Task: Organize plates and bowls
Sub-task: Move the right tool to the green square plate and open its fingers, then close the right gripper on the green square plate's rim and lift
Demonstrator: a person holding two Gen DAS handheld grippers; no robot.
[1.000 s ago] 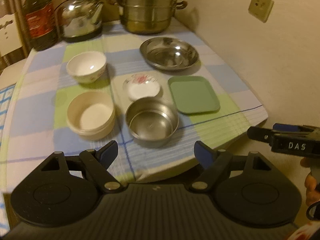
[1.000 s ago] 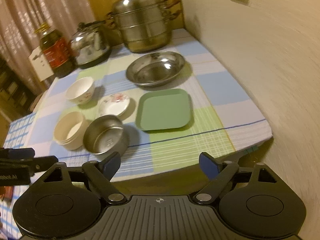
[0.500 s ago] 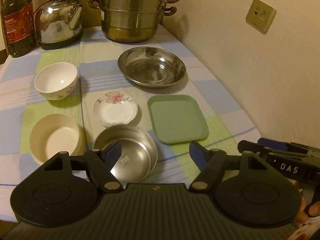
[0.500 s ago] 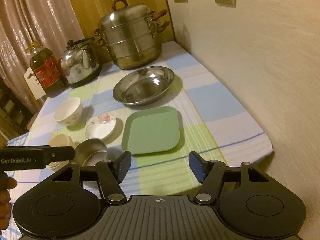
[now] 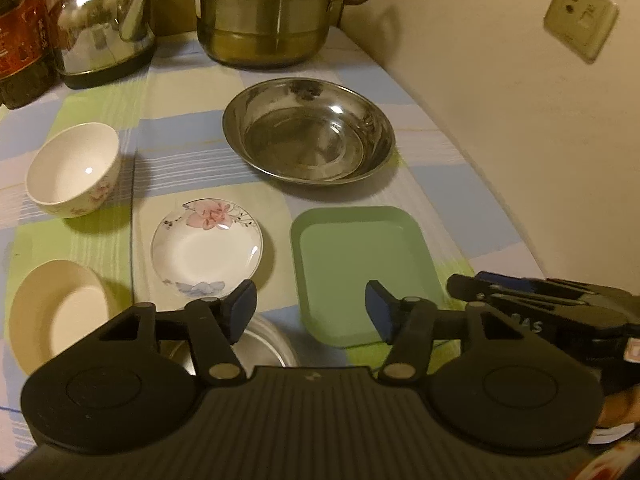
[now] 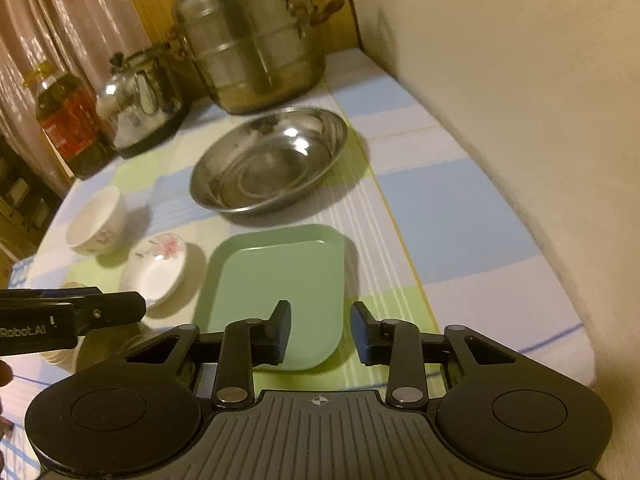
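- My left gripper (image 5: 311, 309) hangs over the near edge of the checked tablecloth (image 5: 180, 152); its jaws have just been closing but still stand apart with nothing between them, released.
- Taking the green square tray (image 5: 360, 264) as the landmark: farthest to its left at the near edge sits the cream bowl (image 5: 56, 312).
- Behind that bowl, left of the tray and farther back, stands the white floral bowl (image 5: 74, 168).
- Just left of the tray lies the small floral saucer (image 5: 206, 248), apart from it.
- In front of the saucer, left of the tray's near corner, the small steel bowl (image 5: 264, 340) is mostly hidden under my left gripper.
- Behind the tray rests the wide steel basin (image 5: 308, 130), not touching it.
- Far behind the tray, along the back, stand an oil bottle (image 5: 20, 32), a steel kettle (image 5: 104, 24) and a stacked steamer pot (image 5: 268, 12).
- My right gripper (image 6: 320, 332) hovers over the tray's near right corner; its jaws have just been closing to a narrow gap, and the tray's corner shows in that gap, but the pads do not press on it.
- The wall (image 5: 500, 80) runs to the tray's right.
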